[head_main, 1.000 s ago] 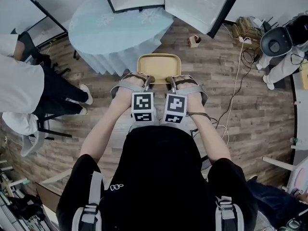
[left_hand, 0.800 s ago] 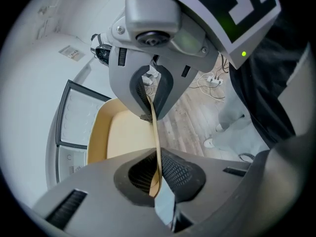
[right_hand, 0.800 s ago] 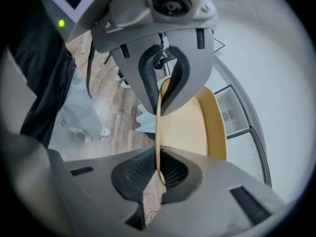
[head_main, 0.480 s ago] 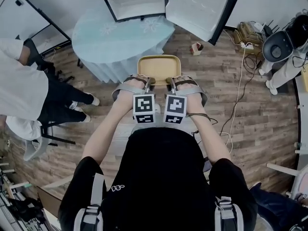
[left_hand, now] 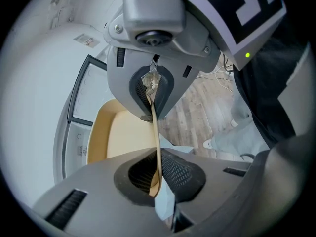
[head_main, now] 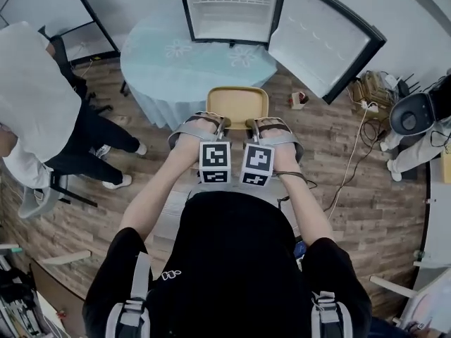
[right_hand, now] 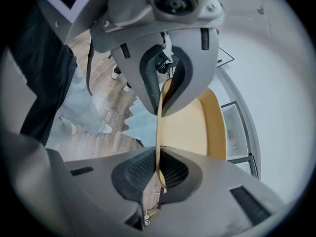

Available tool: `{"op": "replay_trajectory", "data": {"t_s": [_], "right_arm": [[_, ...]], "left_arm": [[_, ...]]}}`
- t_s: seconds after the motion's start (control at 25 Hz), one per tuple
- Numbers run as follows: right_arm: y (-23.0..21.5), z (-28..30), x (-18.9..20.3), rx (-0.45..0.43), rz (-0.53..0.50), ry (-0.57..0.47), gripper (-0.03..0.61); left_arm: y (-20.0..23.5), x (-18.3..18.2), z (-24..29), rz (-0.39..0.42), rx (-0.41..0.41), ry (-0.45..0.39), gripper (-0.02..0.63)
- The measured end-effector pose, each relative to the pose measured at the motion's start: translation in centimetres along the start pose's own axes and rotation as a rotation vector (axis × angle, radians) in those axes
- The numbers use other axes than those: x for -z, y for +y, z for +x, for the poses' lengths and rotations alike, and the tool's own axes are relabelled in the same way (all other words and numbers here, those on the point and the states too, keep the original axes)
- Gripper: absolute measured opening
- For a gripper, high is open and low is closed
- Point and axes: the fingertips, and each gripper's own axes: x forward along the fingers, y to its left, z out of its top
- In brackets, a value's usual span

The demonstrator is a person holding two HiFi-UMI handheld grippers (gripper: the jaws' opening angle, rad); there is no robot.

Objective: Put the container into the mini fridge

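container (head_main: 237,104) | wood floor (head_main: 366,189) | draped table (head_main: 176,72) near | mini fridge (head_main: 229,5) open

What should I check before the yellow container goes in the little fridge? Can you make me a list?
1. Left gripper clamped on the container rim: ok.
2. Right gripper clamped on the same near rim: ok.
3. Mini fridge door swung wide open: ok.
4. Mini fridge straight ahead of the container, on the table: ok.
5. Person in white off to the left, away from the path: ok.
6. Container fits under the fridge's wire shelf: cannot tell.
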Motion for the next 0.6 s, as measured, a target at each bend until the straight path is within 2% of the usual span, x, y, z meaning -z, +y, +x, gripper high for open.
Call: {"op": "replay_trajectory", "data": {"t_s": [0.32, 0.6], "right_arm": [[-4.7, 6.0, -0.5, -0.004, -0.025, -0.003, 0.015], [-7.5, 10.7, -0.1, -0.041, -0.017, 0.026, 0.017]], "left_arm": [[4.2, 3.7, 5.1, -0.037, -0.006, -0.002, 0.026], [7.1, 5.7, 9.4, -0.040, 0.029, -0.027, 0.025]]}}
